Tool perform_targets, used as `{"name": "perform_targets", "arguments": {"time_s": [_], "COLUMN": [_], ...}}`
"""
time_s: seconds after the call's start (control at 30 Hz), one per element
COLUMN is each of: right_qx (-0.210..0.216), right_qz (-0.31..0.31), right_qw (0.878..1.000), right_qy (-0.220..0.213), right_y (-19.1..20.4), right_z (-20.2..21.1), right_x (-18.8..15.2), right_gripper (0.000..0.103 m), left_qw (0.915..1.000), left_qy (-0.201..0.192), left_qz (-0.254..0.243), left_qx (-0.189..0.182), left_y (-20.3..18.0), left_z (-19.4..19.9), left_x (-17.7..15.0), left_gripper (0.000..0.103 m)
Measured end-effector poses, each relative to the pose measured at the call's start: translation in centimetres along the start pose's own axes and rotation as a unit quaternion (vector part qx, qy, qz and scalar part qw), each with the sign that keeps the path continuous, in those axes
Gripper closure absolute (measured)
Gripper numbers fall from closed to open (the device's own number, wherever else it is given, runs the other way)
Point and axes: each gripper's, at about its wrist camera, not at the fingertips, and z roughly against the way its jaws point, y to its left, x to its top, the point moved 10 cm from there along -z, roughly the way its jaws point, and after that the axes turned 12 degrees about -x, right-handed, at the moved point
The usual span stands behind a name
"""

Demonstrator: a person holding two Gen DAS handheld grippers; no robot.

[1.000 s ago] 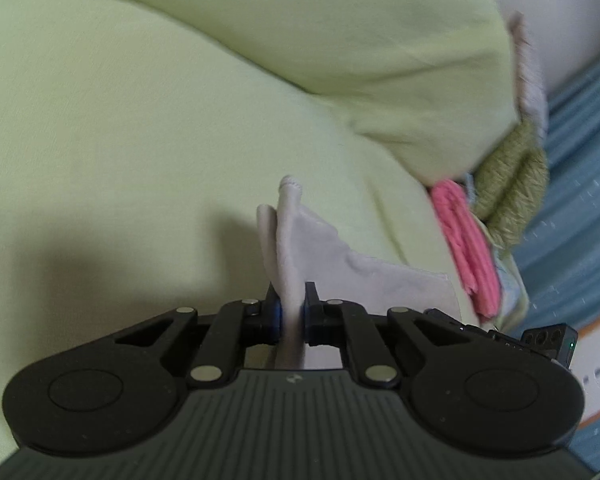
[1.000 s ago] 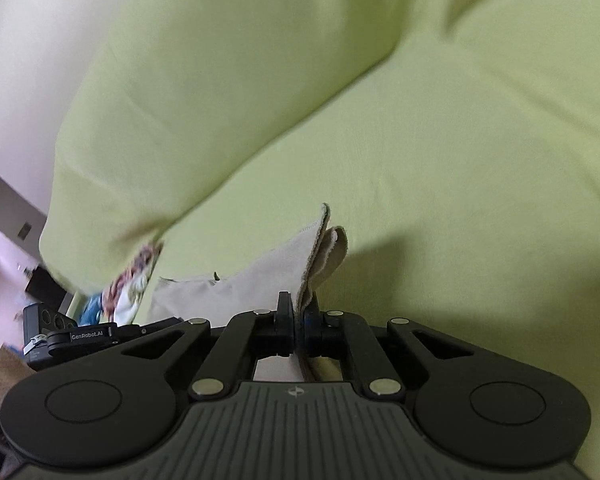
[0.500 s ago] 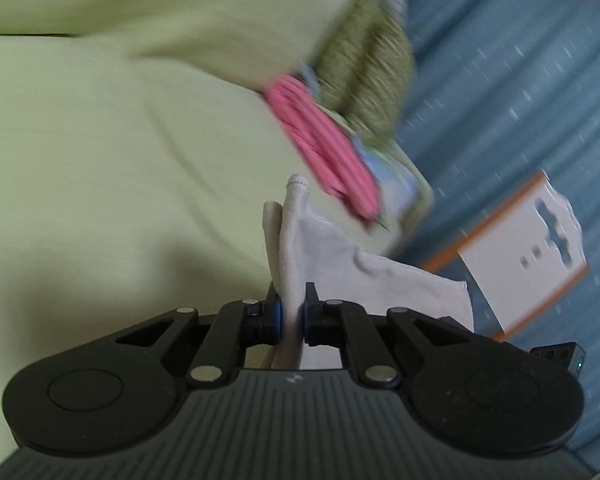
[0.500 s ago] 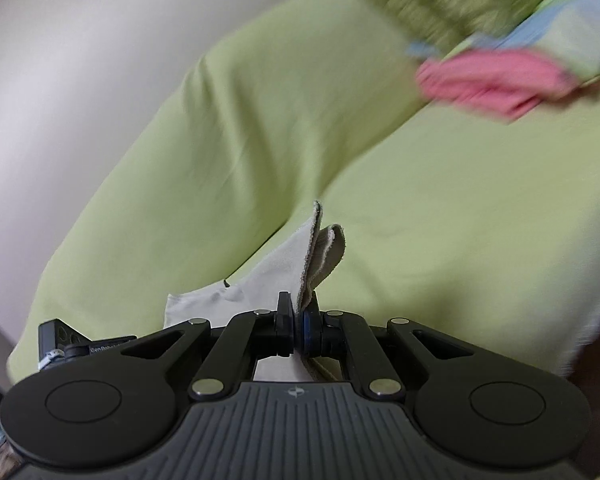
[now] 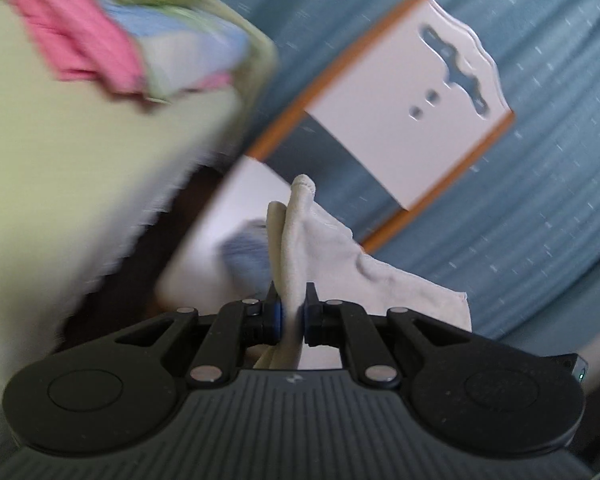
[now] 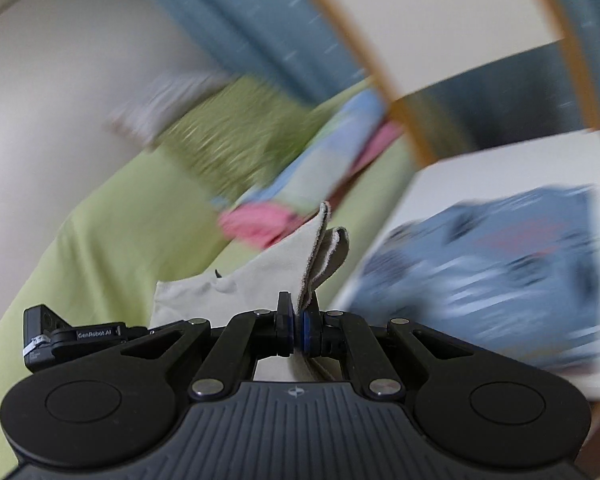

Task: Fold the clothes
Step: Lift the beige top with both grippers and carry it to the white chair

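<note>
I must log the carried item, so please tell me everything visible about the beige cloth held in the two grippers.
The beige cloth is soft, thin fabric, pale cream to grey-white, with a stitched hem. It is bunched and doubled where each gripper pinches it: the left gripper and the right gripper are both shut on it. Between them it spans as a slack sheet. Nothing else visibly touches it.

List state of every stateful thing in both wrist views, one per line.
left gripper: shut on beige garment.
right gripper: shut on beige garment.
beige garment: folded, pinched at two ends, held off the sofa.
blue garment: lying on the white table; blurred.
clothes pile: heaped on the green sofa, unfolded as far as blur allows.
</note>
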Motion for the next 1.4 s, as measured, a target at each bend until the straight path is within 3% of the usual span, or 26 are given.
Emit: {"name": "perform_targets", "arguments": {"time_s": [0.2,0.4,1.07,1.1,1.17,1.27,1.4], "right_qx": [-0.060,-0.093,-0.145,-0.147,-0.161,-0.163,-0.157], "right_qz": [-0.014,-0.029,-0.084,-0.086,-0.096,-0.129,-0.146], "right_qw": [0.996,0.993,0.986,0.985,0.982,0.978,0.977], "right_qy": [-0.069,-0.062,0.013,0.019,0.025,0.023,0.017], "right_y": [-5.0,-8.2,-15.2,-15.7,-16.8,-18.4,-19.3], "right_z": [0.9,-1.6,-8.5,-9.1,-10.1,-10.7,-10.9], "right_x": [6.1,8.1,7.4,7.3,7.2,7.2,7.3], "right_gripper": [0.098,0.098,0.097,0.096,0.082,0.076,0.076], "left_qw": [0.9981,0.9966,0.9933,0.9932,0.9928,0.9919,0.9924], "left_qy": [0.035,0.065,0.114,0.115,0.118,0.121,0.113], "left_qz": [-0.030,-0.035,-0.005,0.002,0.016,0.038,0.044], "left_qx": [-0.040,-0.037,-0.018,-0.016,-0.013,-0.008,-0.021], "left_y": [-2.7,-1.7,4.5,5.0,6.2,7.9,8.3], "left_z": [-10.2,-14.6,-18.9,-19.1,-19.5,-20.0,-20.8], "left_x": [4.4,4.7,3.6,3.7,3.7,3.9,4.9], "left_gripper": [0.096,0.096,0.095,0.093,0.090,0.080,0.080]}}
